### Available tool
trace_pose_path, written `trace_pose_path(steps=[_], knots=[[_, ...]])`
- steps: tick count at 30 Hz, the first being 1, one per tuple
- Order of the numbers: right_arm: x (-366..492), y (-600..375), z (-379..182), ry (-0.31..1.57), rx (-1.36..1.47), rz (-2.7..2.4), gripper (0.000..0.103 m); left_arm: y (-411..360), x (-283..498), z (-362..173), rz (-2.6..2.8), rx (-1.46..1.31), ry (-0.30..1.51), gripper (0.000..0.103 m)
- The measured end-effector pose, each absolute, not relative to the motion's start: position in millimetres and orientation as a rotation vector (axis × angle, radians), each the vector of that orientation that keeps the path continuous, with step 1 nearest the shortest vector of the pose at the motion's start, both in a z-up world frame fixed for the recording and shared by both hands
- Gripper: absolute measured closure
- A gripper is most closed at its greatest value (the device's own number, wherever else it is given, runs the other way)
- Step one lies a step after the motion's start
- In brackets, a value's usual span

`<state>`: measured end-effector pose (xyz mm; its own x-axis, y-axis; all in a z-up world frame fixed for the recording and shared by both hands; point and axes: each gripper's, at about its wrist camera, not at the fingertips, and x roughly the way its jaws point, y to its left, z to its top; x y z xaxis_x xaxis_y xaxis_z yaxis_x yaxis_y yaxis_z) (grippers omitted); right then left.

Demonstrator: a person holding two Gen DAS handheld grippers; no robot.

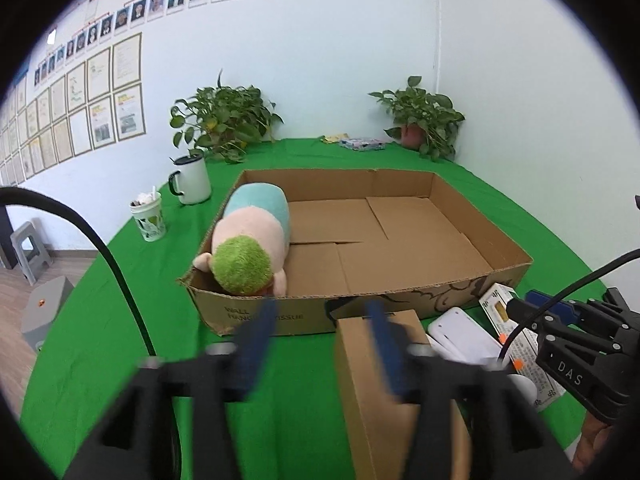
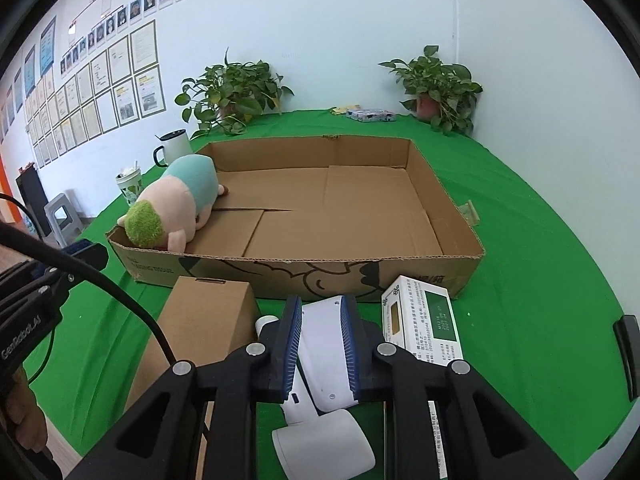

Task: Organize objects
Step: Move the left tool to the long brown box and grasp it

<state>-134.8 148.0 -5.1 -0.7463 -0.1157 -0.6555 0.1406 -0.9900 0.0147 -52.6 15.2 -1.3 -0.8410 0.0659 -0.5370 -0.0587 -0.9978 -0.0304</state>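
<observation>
Right hand-held gripper (image 2: 320,344): I see its blue pads closed against a white device (image 2: 324,364) on the green bench (image 2: 540,280). Left hand-held gripper (image 1: 320,340): wide open, holding nothing, over a brown carton (image 1: 384,392). Plush toy (image 2: 172,208) lies in the cardboard tray (image 2: 452,208), left corner.

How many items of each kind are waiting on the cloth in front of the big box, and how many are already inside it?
Brown cardboard cartons in front: 1
White plastic devices in front, between the right gripper fingers: 1
White printed boxes in front: 1
Plush toys inside the big cardboard box: 1
Total: 4
</observation>
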Motion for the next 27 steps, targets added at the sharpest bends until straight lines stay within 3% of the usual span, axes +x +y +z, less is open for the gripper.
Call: trace_pose_path(steps=[1, 2, 3, 4, 17, 27], knots=[[-135.6, 148.0, -6.4, 0.061, 1.060, -2.821, 0.062, 14.5, -51.0, -1.2, 2.965, -0.846, -0.020, 0.020], [-136.2, 148.5, -7.5, 0.064, 1.061, -2.823, 0.049, 14.3, -49.9, -1.2, 2.969, -0.842, -0.018, 0.020], [-135.7, 149.5, -8.1, 0.055, 1.048, -2.822, 0.022, 14.0, -50.5, -1.6, 2.959, -0.861, -0.019, 0.020], [-134.6, 150.8, -8.0, 0.045, 1.037, -2.829, 0.000, 13.7, -51.8, -2.3, 2.944, -0.881, -0.024, 0.020], [-126.7, 156.3, -12.0, 0.026, 1.058, -2.767, 0.001, 10.0, -51.7, -8.8, 2.803, -0.960, -0.104, 0.020], [-74.1, 152.8, -16.5, 0.000, 1.091, -2.398, 0.001, -7.2, -30.9, -20.6, 2.632, -1.061, -0.188, 0.022]])
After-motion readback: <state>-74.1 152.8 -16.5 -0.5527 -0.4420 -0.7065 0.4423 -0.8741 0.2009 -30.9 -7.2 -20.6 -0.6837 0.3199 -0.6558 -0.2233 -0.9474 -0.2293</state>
